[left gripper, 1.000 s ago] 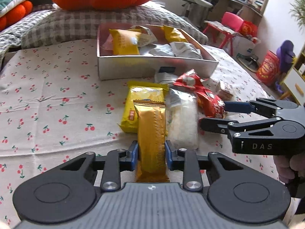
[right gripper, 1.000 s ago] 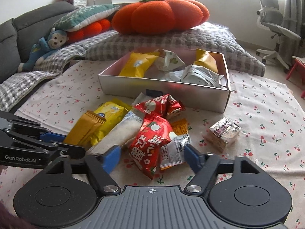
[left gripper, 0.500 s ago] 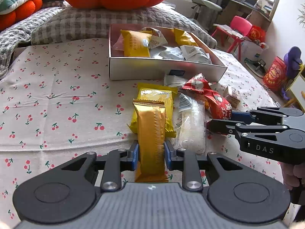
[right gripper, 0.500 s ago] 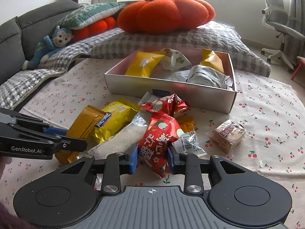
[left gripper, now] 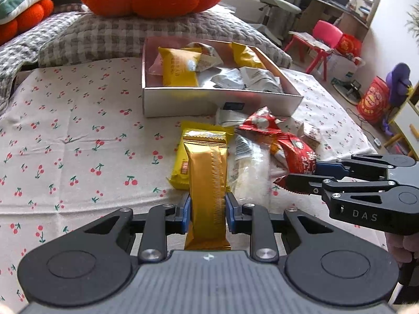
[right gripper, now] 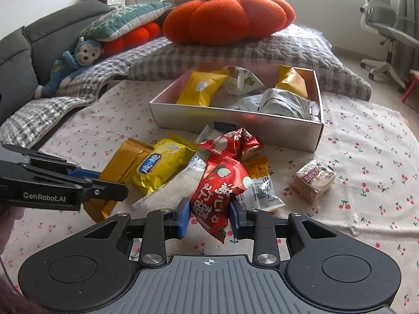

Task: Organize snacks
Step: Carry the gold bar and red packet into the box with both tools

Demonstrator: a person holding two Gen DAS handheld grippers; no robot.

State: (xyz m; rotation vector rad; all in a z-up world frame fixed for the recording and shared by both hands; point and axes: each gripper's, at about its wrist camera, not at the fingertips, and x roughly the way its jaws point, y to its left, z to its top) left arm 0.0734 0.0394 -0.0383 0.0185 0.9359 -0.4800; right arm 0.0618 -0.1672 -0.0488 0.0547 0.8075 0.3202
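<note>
My left gripper (left gripper: 207, 209) is shut on a long gold snack bar (left gripper: 207, 183), held slightly above the cloth. My right gripper (right gripper: 209, 216) is shut on the red snack packet (right gripper: 218, 191). The right gripper also shows in the left wrist view (left gripper: 303, 178), the left gripper in the right wrist view (right gripper: 110, 185). A silver box (right gripper: 235, 128) behind the pile holds several snacks, among them a yellow pack (right gripper: 200, 89). Loose on the cloth lie a yellow packet (right gripper: 162, 167), a clear white packet (left gripper: 251, 172), a second red packet (right gripper: 233, 144) and a small brown cake (right gripper: 313, 180).
The cherry-print cloth (left gripper: 78, 136) covers the low surface. Behind the box lie a checked cushion (right gripper: 235, 52) and an orange pumpkin pillow (right gripper: 227, 15). A sofa with a blue monkey toy (right gripper: 70, 65) is at left; an office chair (right gripper: 385, 31) and red stool (left gripper: 324, 36) stand beyond.
My right gripper has closed on the red snack packet, which was between open jaws one second ago. My left gripper keeps its hold on the gold bar and has lifted and drawn back slightly.
</note>
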